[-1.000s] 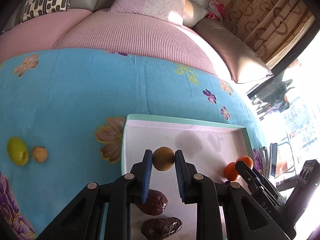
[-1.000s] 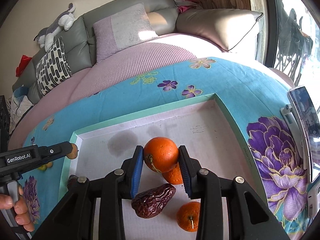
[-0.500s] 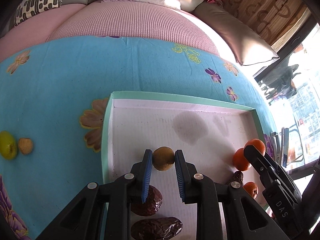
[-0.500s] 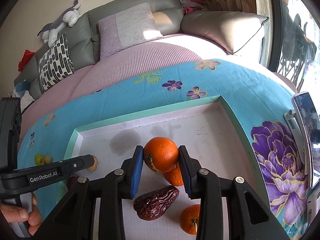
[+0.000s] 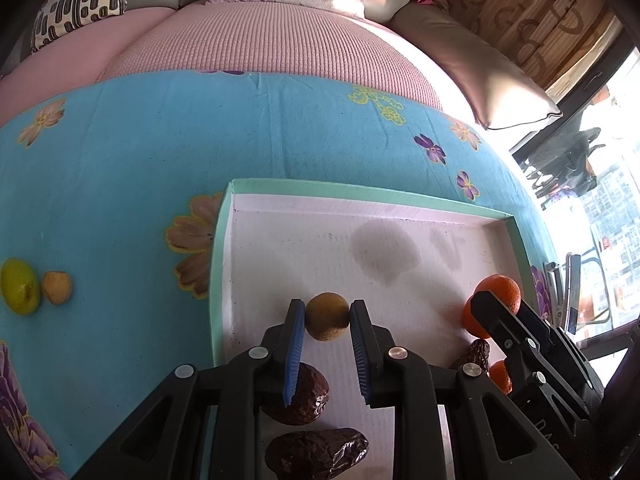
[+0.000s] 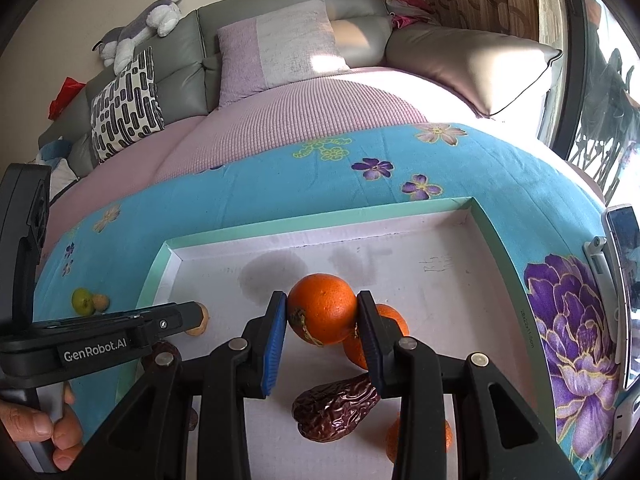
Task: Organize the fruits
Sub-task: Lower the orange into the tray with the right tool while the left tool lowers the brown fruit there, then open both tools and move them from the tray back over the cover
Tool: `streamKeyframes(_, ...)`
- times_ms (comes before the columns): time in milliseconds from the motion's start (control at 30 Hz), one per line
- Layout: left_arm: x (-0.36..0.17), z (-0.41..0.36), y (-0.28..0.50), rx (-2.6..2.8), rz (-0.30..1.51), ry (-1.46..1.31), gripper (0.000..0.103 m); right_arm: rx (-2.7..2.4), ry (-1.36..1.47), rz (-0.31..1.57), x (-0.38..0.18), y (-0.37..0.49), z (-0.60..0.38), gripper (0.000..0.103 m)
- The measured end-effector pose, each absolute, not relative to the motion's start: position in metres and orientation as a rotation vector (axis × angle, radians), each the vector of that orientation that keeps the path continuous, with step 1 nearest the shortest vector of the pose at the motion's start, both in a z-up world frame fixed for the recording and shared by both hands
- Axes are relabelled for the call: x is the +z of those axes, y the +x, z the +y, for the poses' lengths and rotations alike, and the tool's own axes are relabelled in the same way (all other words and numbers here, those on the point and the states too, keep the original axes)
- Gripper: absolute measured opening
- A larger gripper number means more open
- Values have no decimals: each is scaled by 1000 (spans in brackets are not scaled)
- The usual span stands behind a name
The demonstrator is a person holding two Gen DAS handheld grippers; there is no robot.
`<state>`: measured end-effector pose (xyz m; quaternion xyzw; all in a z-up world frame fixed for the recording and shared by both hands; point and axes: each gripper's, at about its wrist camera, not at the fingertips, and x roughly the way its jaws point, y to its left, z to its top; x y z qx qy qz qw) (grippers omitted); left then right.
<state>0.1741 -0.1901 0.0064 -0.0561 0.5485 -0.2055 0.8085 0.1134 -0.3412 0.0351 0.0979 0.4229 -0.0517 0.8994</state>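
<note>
Left tongs: narrowly spread, blue pads pressed on either side of a small round tan-brown fruit, possibly a longan; the fruit sits at the pad tips, over the white floor of the green-rimmed tray, near its left wall. Whether the fruit touches the tray floor cannot be told. Below the tongs, at 6 o'clock in the left wrist view, two dark wrinkled dates lie on the tray floor, one partly behind the left pad. Right tongs: set a little wider, pads closed against both sides of an orange, held at the tips over the middle of the tray. A second orange lies just behind it at 4 o'clock, partly hidden by the right pad; a third orange shows at 5 o'clock between the tong arms; one date lies below the held orange at 6 o'clock. Outside the tray, on the blue floral cloth, at 9 o'clock in the left view: a yellow-green fruit touching or just beside a small tan nut-like piece. A hand grips the left tool's handle at 8 o'clock in the right view.
</note>
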Motion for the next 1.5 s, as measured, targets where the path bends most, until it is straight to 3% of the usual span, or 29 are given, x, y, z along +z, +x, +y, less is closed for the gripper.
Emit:
streamKeyframes(833, 40, -165, 148, -418, 1059, -41, 26, -123, 191, 860, 45, 109, -339, 39)
streamKeyframes(1367, 27, -109, 144, -276, 1043, -12, 27, -131, 164, 918, 46, 104, -322, 39)
streamKeyframes(1400, 27, -108, 144, -275, 1043, -14, 30, -129, 164, 918, 46, 105, -322, 40)
streamKeyframes(1467, 27, -106, 145, -266, 1040, -18, 64, -129, 166, 918, 45, 105, -321, 68)
streamKeyframes(1500, 26, -105, 145, -259, 1033, -15, 90, -130, 164, 916, 45, 106, -321, 70)
